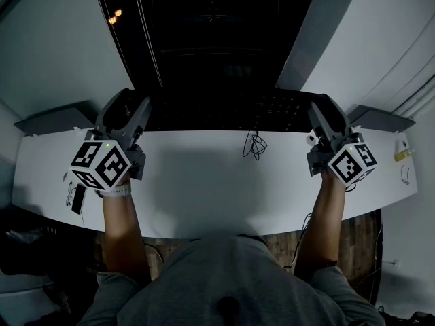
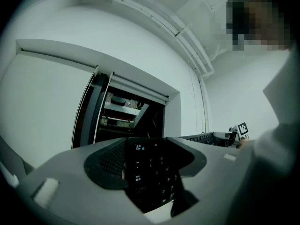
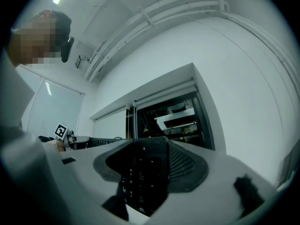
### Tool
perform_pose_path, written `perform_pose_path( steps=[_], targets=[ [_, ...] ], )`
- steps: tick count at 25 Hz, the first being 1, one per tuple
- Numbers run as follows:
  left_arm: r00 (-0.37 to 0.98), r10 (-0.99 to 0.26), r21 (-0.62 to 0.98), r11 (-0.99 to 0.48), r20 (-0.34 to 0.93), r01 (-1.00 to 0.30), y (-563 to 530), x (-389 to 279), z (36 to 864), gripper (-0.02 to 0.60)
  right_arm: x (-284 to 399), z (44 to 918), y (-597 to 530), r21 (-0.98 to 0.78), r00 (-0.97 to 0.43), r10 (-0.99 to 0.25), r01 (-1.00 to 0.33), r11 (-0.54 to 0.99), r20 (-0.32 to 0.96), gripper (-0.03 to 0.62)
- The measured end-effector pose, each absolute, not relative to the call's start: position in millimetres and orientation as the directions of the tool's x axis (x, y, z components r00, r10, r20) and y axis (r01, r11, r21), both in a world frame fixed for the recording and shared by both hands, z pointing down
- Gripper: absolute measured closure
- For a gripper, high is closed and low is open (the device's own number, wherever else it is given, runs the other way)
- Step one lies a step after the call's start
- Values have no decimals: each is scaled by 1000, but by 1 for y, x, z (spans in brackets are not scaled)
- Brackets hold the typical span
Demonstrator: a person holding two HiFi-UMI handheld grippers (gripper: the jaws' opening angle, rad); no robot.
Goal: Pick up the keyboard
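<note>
A long black keyboard (image 1: 228,111) spans the far side of the white desk (image 1: 204,182) in the head view. My left gripper (image 1: 145,112) is shut on its left end, and my right gripper (image 1: 315,114) is shut on its right end. In the left gripper view the keyboard's end (image 2: 149,172) with Esc and Tab keys sits between the grey jaws, and the rest runs off toward the other marker cube (image 2: 243,128). The right gripper view shows the numeric-key end (image 3: 140,175) clamped the same way. Whether the keyboard is clear of the desk I cannot tell.
A thin black cable (image 1: 255,145) curls on the desk just in front of the keyboard. A dark window recess (image 1: 211,32) lies behind it. Grey ledges (image 1: 54,121) (image 1: 380,119) flank the desk. A small yellow item (image 1: 402,156) lies at the desk's right end.
</note>
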State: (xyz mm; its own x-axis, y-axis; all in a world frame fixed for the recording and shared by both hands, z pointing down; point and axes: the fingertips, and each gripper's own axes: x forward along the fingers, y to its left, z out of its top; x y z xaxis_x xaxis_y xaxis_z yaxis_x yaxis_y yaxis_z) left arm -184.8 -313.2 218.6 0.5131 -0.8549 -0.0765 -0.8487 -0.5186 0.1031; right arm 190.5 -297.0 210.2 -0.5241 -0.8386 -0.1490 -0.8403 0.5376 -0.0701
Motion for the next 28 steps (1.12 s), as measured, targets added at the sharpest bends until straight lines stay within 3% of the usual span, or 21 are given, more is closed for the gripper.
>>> perform_pose_path(
  steps=[28],
  targets=[
    [514,-856,118,-517,-57,-848,-318,-181,228,333,197,223,-305,-101,-529,-837,-833,543,-138,359]
  ],
)
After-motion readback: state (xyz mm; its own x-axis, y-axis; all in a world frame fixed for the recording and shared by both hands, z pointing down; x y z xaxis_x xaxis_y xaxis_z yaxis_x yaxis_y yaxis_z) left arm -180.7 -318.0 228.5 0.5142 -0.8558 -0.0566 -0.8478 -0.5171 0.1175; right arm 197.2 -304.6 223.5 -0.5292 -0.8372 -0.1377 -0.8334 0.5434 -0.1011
